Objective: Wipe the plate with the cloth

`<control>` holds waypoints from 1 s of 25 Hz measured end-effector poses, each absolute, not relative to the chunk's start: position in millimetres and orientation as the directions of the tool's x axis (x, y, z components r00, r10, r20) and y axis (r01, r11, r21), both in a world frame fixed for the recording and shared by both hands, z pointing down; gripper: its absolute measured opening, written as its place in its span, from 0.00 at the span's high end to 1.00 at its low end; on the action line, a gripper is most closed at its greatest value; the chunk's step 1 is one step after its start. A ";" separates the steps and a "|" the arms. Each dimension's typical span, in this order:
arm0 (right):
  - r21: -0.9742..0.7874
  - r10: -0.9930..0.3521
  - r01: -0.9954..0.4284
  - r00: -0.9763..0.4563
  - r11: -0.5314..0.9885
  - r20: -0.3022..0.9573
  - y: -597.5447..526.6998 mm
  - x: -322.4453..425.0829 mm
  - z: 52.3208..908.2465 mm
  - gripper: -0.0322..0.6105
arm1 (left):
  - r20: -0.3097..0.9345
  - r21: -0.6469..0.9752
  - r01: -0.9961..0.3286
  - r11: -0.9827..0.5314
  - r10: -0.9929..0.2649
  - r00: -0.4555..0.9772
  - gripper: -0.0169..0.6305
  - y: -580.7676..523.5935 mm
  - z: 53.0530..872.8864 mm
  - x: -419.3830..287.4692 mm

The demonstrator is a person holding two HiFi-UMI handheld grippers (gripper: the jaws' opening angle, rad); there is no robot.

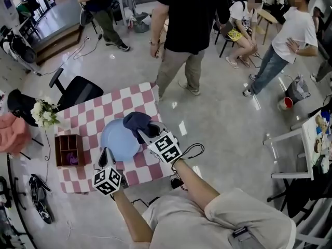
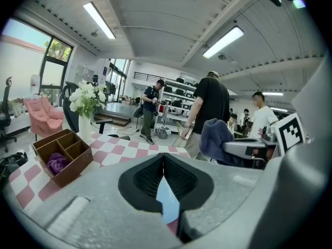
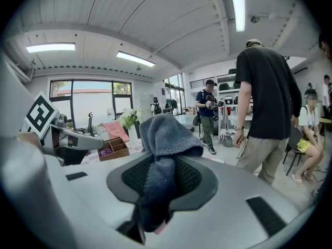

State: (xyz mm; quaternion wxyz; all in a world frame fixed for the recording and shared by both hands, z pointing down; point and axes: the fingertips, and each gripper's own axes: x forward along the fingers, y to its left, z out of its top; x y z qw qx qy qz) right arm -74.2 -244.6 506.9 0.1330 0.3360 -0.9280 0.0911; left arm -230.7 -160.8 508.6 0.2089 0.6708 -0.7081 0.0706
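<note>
The plate [image 1: 115, 140] is plain pale blue, the cloth [image 1: 136, 122] a dark slate blue. The tablecloth [image 1: 98, 115] runs in pink-and-white checks — the box [image 1: 57, 150] is brown with something purple [image 1: 72, 160] inside, the flowers [image 1: 44, 113] white, the armchair [image 1: 13, 134] pink and the floor [image 1: 218, 118] pale grey.

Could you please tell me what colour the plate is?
The plate is light blue, clearest in the head view.
</note>
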 end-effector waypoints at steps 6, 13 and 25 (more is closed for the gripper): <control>-0.105 -0.561 -0.620 -0.759 0.777 0.330 -260.1 -77.2 522.8 0.78 | 0.432 0.162 -0.980 0.120 -0.901 -0.039 0.96 -179.1 527.9 -234.1; -0.103 -0.568 -0.647 -0.725 0.756 0.389 -271.2 -78.6 546.9 0.78 | 0.531 0.085 -0.994 0.065 -0.847 -0.010 0.96 -193.6 563.0 -268.4; -0.069 -0.592 -0.711 -0.632 0.700 0.500 -253.3 -147.8 582.1 0.78 | 0.732 0.256 -0.967 0.004 -0.654 0.191 0.96 -208.0 669.8 -338.8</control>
